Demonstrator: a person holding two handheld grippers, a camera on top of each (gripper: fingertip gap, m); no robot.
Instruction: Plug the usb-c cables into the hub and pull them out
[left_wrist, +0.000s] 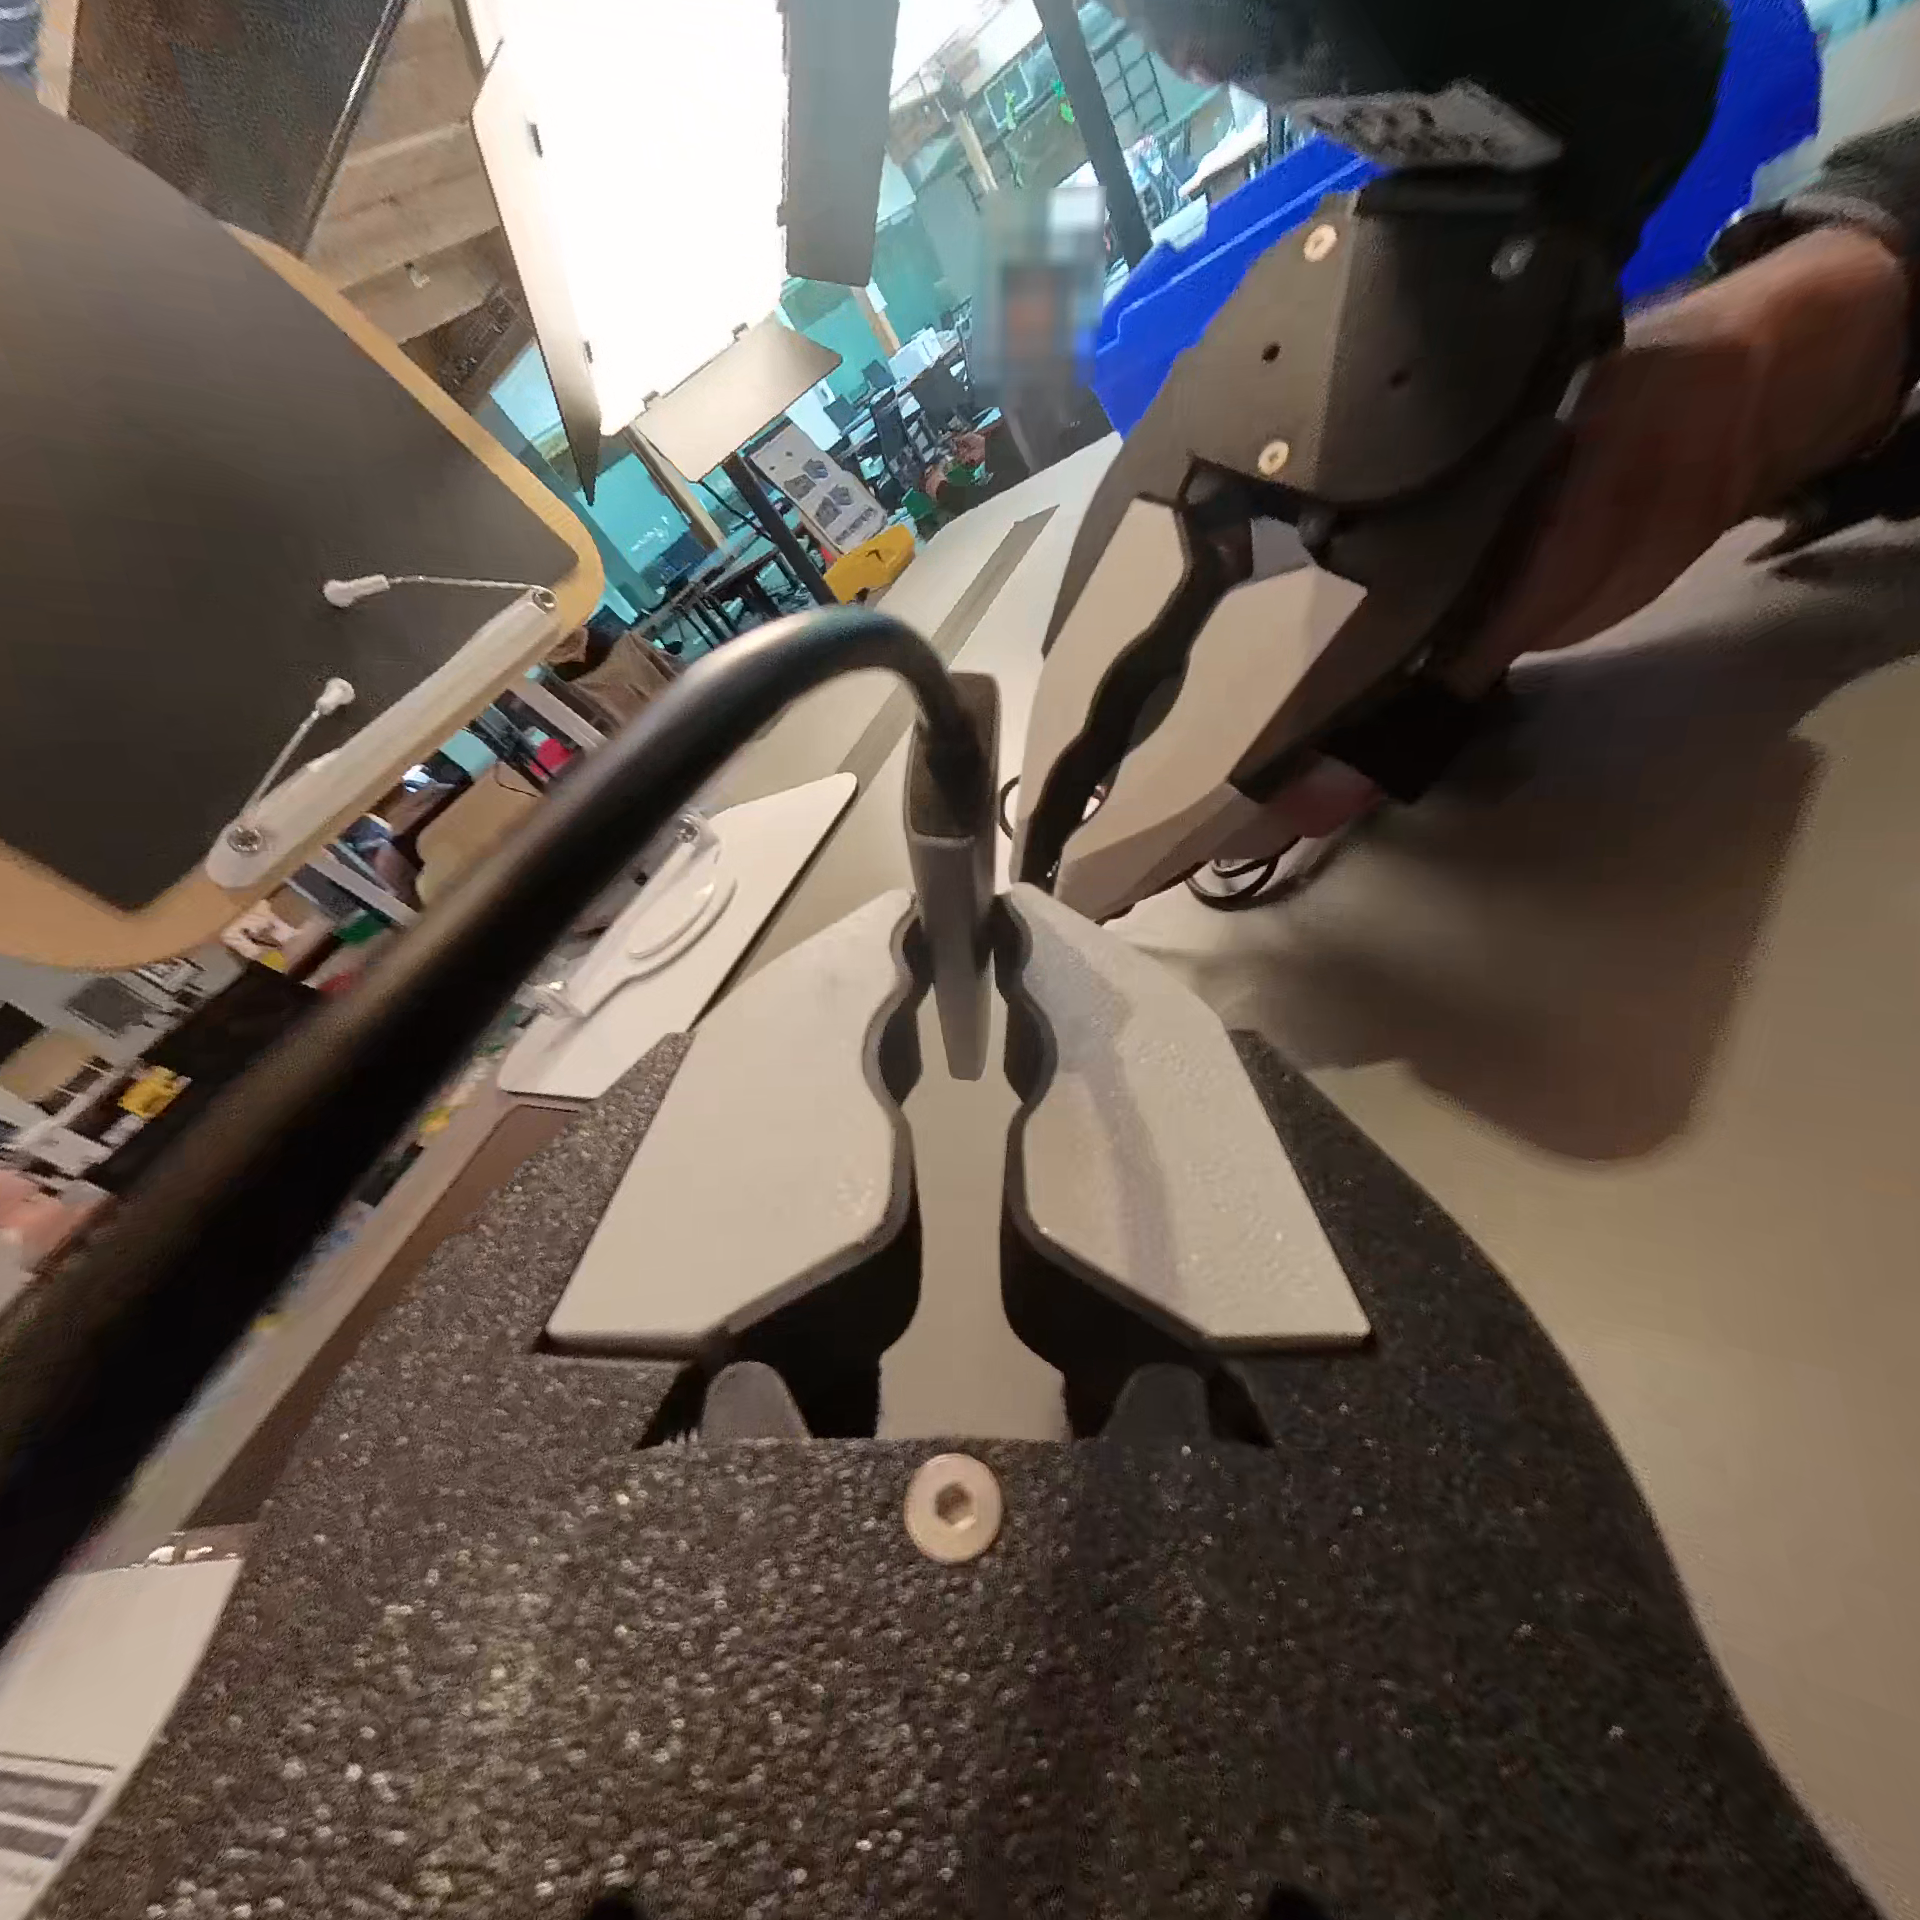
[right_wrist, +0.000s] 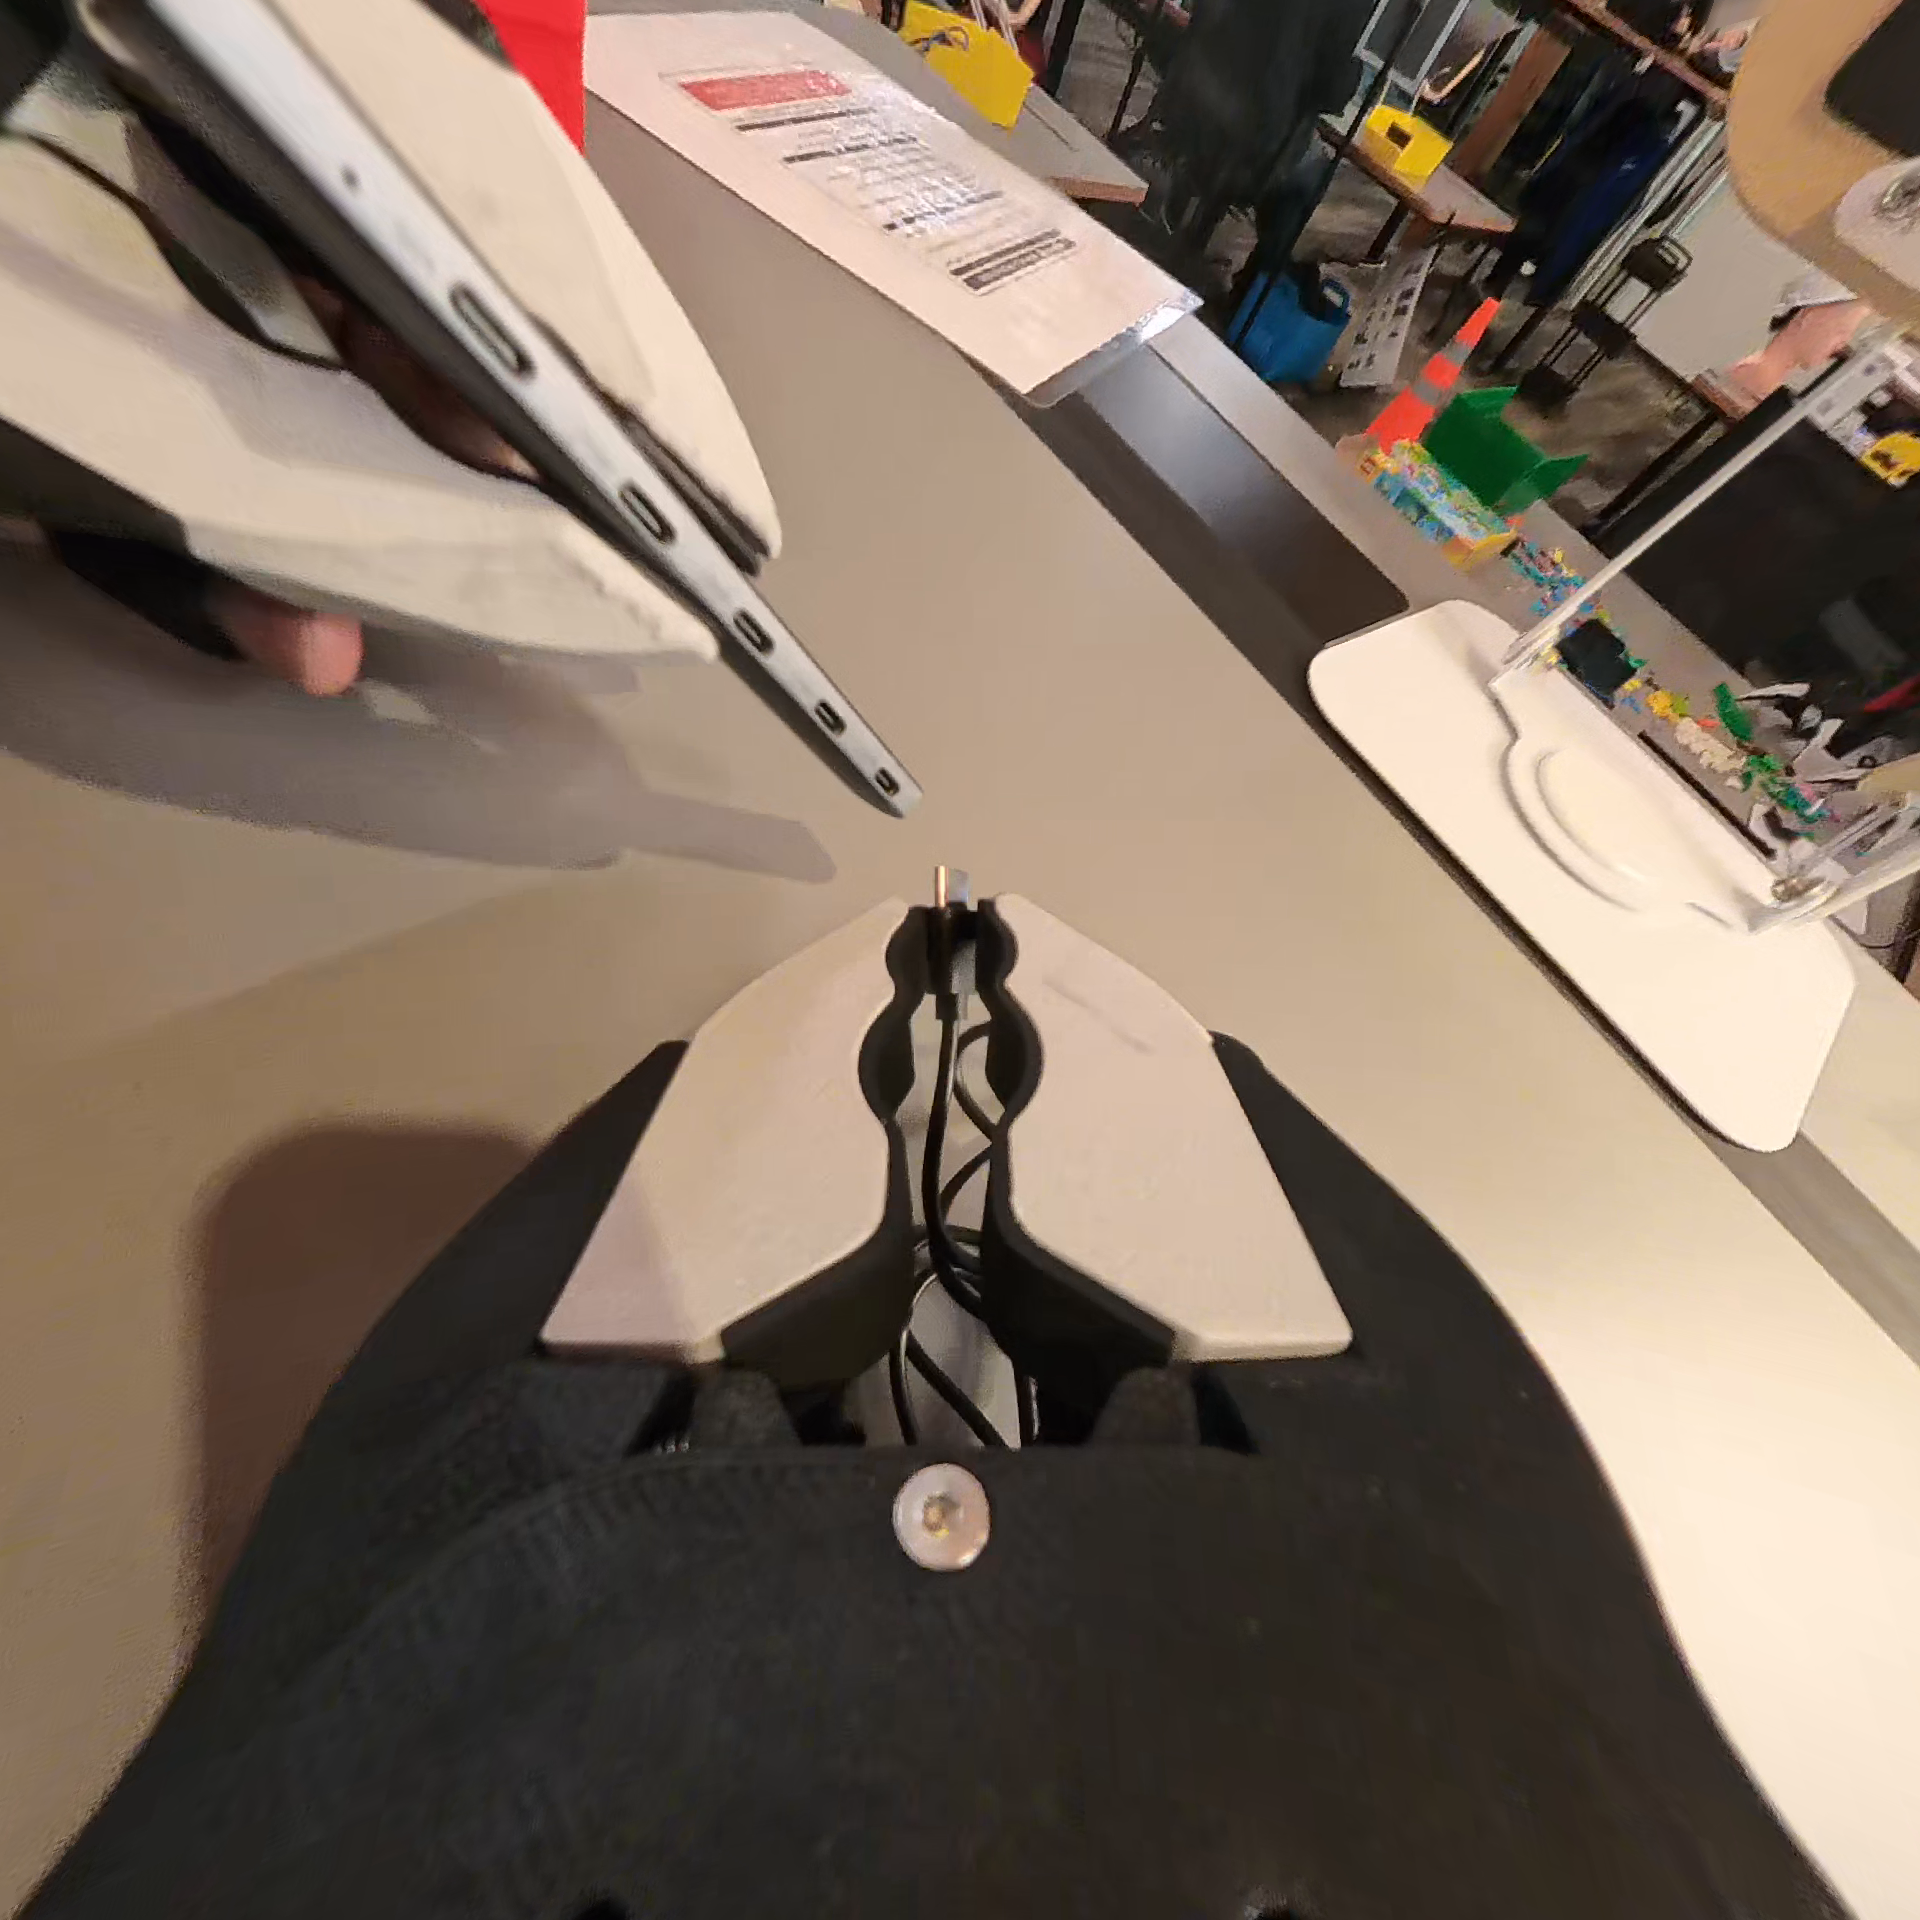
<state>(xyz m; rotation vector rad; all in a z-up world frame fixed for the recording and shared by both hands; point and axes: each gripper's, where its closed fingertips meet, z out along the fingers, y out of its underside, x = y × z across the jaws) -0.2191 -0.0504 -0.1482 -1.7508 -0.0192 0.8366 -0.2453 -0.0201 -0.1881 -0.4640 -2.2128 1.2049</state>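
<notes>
**Hub in one gripper, plug in the other, a small gap between**

The work goes on over a smooth beige tabletop (right_wrist: 1039, 644) in a busy, cluttered workshop, with shelves, a blue bin (left_wrist: 1226, 301) and an orange cone (right_wrist: 1439, 369) in the background. A laminated sheet (right_wrist: 914, 177) lies on the table at about 12 o'clock in the right wrist view, and a white stand base (right_wrist: 1579, 894) sits at 3 o'clock near the table edge.

The left gripper (left_wrist: 961, 935) is closed almost fully, its pale fingers pinching the slim grey hub (left_wrist: 956, 935) edge-on and holding it above the table. The hub's thick black lead (left_wrist: 582, 831) arcs away toward 9 o'clock. From the right wrist view the hub (right_wrist: 665, 540) slants down from 10 o'clock, a row of ports along its edge and its tip hanging free.

The right gripper (right_wrist: 951, 914) is likewise nearly closed, nipping a USB-C cable (right_wrist: 940, 1132) just behind the plug (right_wrist: 948, 891). The metal tip pokes out past the fingertips, near the hub's end but apart from it. Slack black cable loops back between the fingers.

A person's hand (left_wrist: 1683, 436) grips the right tool at 2 o'clock in the left wrist view.
</notes>
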